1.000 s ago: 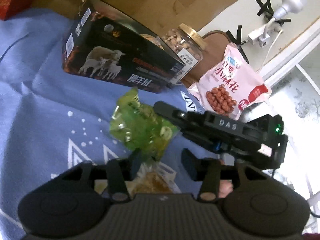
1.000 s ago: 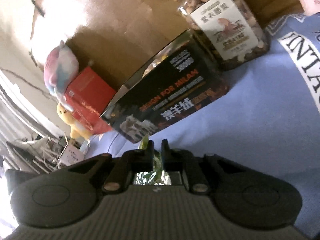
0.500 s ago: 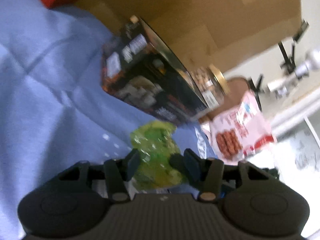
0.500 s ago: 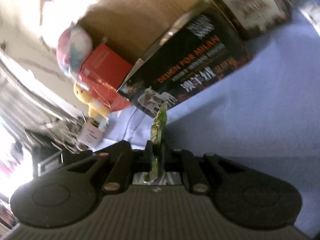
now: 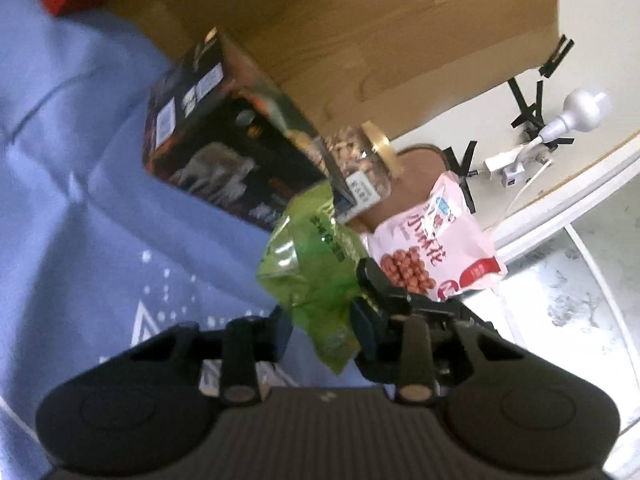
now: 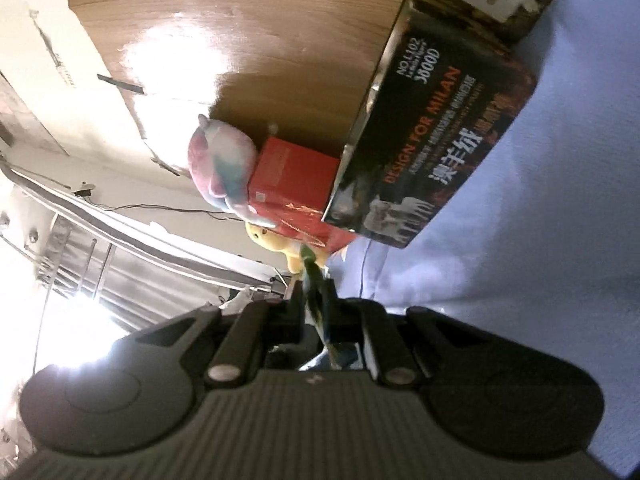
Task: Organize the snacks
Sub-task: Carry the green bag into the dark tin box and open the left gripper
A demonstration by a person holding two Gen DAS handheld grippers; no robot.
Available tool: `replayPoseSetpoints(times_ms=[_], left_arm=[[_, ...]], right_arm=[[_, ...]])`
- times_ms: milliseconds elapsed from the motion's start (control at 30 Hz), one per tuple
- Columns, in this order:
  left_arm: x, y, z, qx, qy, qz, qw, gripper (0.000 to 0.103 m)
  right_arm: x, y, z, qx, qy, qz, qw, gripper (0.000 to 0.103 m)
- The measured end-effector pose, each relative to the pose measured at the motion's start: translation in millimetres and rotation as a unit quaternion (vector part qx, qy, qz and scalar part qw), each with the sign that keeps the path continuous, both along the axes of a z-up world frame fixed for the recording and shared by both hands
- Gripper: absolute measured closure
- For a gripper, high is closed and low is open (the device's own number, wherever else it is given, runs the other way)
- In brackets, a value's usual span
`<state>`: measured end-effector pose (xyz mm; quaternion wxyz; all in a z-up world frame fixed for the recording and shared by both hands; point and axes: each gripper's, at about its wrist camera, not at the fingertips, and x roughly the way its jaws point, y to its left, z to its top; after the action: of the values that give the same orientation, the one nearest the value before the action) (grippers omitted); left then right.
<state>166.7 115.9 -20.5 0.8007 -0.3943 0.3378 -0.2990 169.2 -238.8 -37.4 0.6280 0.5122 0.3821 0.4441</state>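
A green snack packet (image 5: 316, 264) hangs in the air above the blue cloth (image 5: 80, 208). My right gripper (image 6: 313, 295) is shut on its edge (image 6: 311, 276) and shows from the side in the left wrist view (image 5: 376, 288). My left gripper (image 5: 320, 330) is open, with the packet's lower end between its fingers. Behind stand a black box (image 5: 224, 152) with sheep on it, a nut jar (image 5: 360, 160) with a gold lid, and a pink snack bag (image 5: 440, 244).
A wooden headboard (image 5: 360, 40) rises behind the snacks. A red box (image 6: 292, 188) and plush toys (image 6: 224, 168) lie beside the black box (image 6: 440, 140). A small wrapped snack (image 5: 240, 376) lies on the cloth under my left gripper.
My right gripper has lifted the green packet off the cloth and swung left. The left gripper has tilted up, so the packet now hangs between its fingers.
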Motion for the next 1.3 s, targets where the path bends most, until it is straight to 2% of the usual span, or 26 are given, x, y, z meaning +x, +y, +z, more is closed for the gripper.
replayPoseSetpoints(times_ms=[167,300,433,500,667,700,833,933,967,1000,1067,1133,1233,1300], left_arm=[[11.2,-3.9,24.8,0.02,-0.025,0.005,0.9995,0.074],[40.3,-11.3,54.7,0.053,-0.053,0.001,0.9972,0.075],[74.0,-19.9,74.7,0.086,-0.065,0.011,0.9941,0.073],[94.1,-24.6,78.2,0.105,-0.058,0.014,0.9927,0.073],[136.0,-34.1,67.9,0.141,-0.023,0.018,0.9897,0.073],[142.2,-35.2,63.7,0.141,-0.013,0.02,0.9897,0.069],[155.6,-39.9,54.7,0.147,0.003,0.033,0.9885,0.068],[157.0,-44.8,54.2,0.175,0.002,0.05,0.9834,0.06],[157.7,-46.1,54.0,0.183,0.001,0.054,0.9817,0.06],[157.4,-47.5,53.3,0.189,0.0,0.057,0.9803,0.06],[158.3,-49.9,53.7,0.197,-0.006,0.063,0.9784,0.06],[156.1,-52.7,55.0,0.206,-0.015,0.071,0.9759,0.059],[143.3,-56.1,61.5,0.227,-0.038,0.092,0.9688,0.059],[125.3,-51.2,69.9,0.228,-0.059,0.105,0.9661,0.059]], right_arm=[[2.2,-5.1,14.4,-0.002,-0.016,-0.028,0.999,0.094],[21.0,-2.4,34.3,-0.017,-0.031,-0.058,0.998,0.094],[48.7,6.4,60.8,-0.062,-0.085,-0.095,0.99,0.094],[63.0,12.1,64.7,-0.082,-0.103,-0.115,0.985,0.093],[96.2,25.0,55.0,-0.128,-0.11,-0.142,0.975,0.093],[100.9,27.7,52.8,-0.141,-0.113,-0.147,0.973,0.094],[102.1,42.1,59.4,-0.211,-0.169,-0.169,0.948,0.09],[92.0,59.0,62.4,-0.277,-0.226,-0.194,0.914,0.088],[87.7,65.8,63.5,-0.301,-0.248,-0.2,0.899,0.082],[83.7,71.7,64.6,-0.318,-0.266,-0.204,0.887,0.073],[77.8,78.9,66.7,-0.339,-0.295,-0.212,0.868,0.065],[73.5,82.2,66.7,-0.352,-0.312,-0.221,0.855,0.063],[64.5,82.7,67.0,-0.356,-0.321,-0.232,0.847,0.062],[61.2,78.8,68.6,-0.358,-0.324,-0.237,0.843,0.061]])
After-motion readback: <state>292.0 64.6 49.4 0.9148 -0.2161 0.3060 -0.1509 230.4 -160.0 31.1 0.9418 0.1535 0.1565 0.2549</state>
